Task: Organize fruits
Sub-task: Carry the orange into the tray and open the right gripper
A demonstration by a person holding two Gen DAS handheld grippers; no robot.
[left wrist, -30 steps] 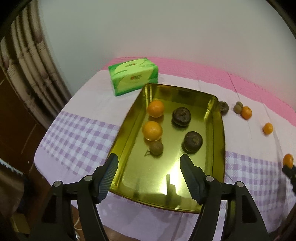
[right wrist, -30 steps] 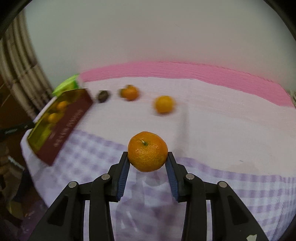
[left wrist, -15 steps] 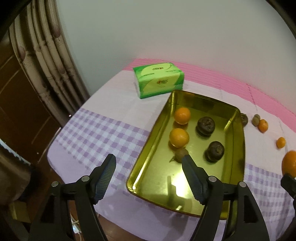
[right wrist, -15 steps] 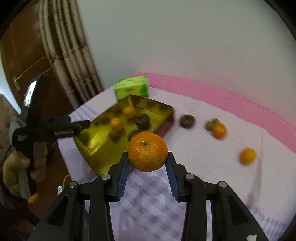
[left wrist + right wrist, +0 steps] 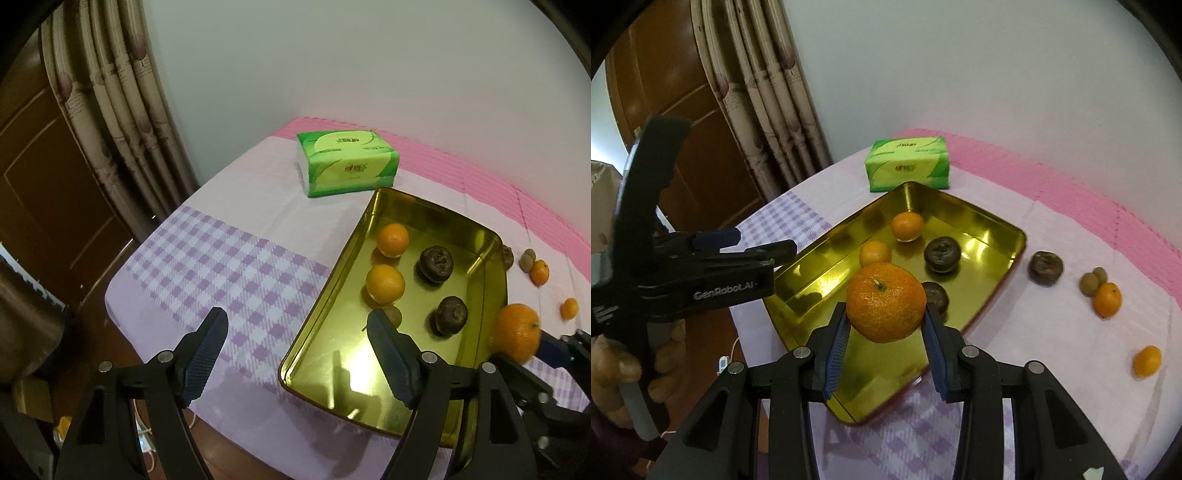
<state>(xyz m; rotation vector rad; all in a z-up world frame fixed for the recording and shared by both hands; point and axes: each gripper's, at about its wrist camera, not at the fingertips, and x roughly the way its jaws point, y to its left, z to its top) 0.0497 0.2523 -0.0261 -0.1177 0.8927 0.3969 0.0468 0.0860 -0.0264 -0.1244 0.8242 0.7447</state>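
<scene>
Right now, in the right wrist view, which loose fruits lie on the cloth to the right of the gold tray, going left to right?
Dark brown fruit → pair of small greenish-brown fruits → orange touching that pair → small orange farthest right. All lie on the cloth outside the gold tray.

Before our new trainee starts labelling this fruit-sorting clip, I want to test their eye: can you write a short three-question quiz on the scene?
1. True or false: the right gripper is shut on the orange.
2. How many dark brown fruits lie inside the gold tray?
A. one B. two C. four
3. Fill in: the green tissue pack lies on the cloth beyond the tray's ____ end.

Key: 1 true; 2 B; 3 far.
</scene>
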